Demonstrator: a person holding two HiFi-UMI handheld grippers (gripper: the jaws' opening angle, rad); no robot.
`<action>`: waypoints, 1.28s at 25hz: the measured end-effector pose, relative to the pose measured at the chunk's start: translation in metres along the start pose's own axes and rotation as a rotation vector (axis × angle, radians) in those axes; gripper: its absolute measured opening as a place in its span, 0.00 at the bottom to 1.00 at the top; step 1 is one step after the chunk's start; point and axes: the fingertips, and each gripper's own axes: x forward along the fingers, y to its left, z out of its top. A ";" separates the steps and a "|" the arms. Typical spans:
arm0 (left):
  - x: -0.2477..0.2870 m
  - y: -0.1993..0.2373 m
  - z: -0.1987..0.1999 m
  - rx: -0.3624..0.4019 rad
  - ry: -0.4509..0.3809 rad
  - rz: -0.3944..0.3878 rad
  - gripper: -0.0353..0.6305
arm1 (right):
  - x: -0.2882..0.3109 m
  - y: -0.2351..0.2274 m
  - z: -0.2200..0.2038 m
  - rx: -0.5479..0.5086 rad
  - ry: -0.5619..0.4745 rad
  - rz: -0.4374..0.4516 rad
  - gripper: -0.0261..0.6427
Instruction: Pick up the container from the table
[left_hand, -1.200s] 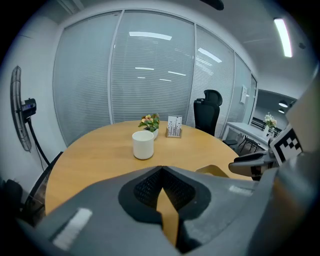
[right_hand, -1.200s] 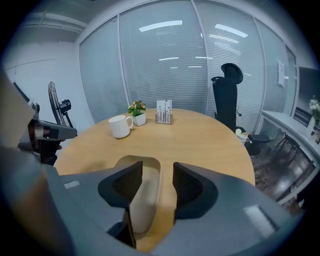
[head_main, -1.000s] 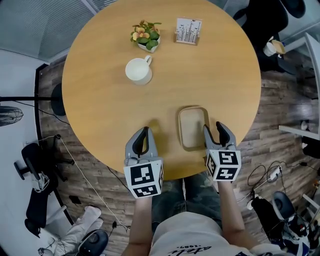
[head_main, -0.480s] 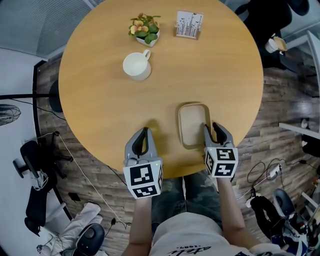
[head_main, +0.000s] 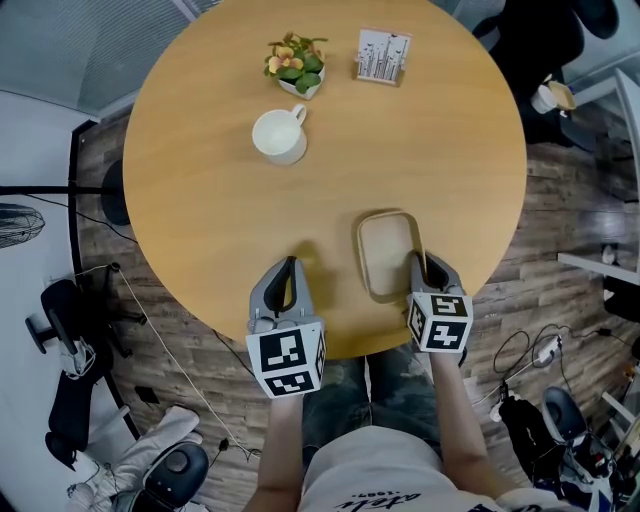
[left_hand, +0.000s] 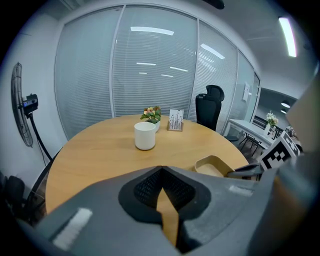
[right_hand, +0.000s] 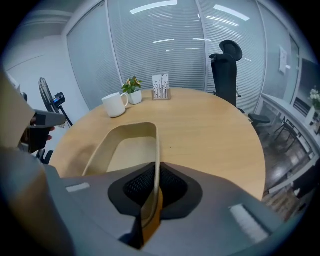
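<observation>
Container (head_main: 388, 252): a shallow beige tray with rounded corners, empty inside, lying on the round wooden desk (head_main: 200, 220) close to the near edge, right of centre. As far as the head view shows, its base sits flat on the desk; I cannot confirm any gap beneath it.

Right hand-held gripper (head_main: 428, 262): placed at the container's near right corner. The right gripper view shows the thin right-hand wall of the container running straight between my two jaws, with both pads closed against it, one inside the rim and one outside. Grip is on the wall only.

Left hand-held gripper (head_main: 289, 265): resting low over the desk just left of the container and apart from it. In the left gripper view the jaw tips meet, and only a narrow wedge of desk surface shows behind them. Nothing is held.

Other items, all at the far side of the desk and well apart from both tools: a white mug (head_main: 279, 136) standing upright with its handle to the right; a small potted plant (head_main: 297, 68) beyond it; a card holder (head_main: 381, 58) just right of the plant. A black office chair (right_hand: 225, 70) stands past the desk's far edge
</observation>
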 end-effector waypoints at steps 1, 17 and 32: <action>-0.001 0.001 0.002 -0.001 -0.005 0.003 0.05 | -0.001 0.000 0.003 0.007 -0.006 0.002 0.10; -0.035 0.014 0.071 -0.005 -0.166 0.059 0.05 | -0.056 0.005 0.100 -0.009 -0.233 0.000 0.09; -0.087 0.025 0.161 0.001 -0.384 0.122 0.05 | -0.124 0.013 0.213 -0.043 -0.501 0.010 0.09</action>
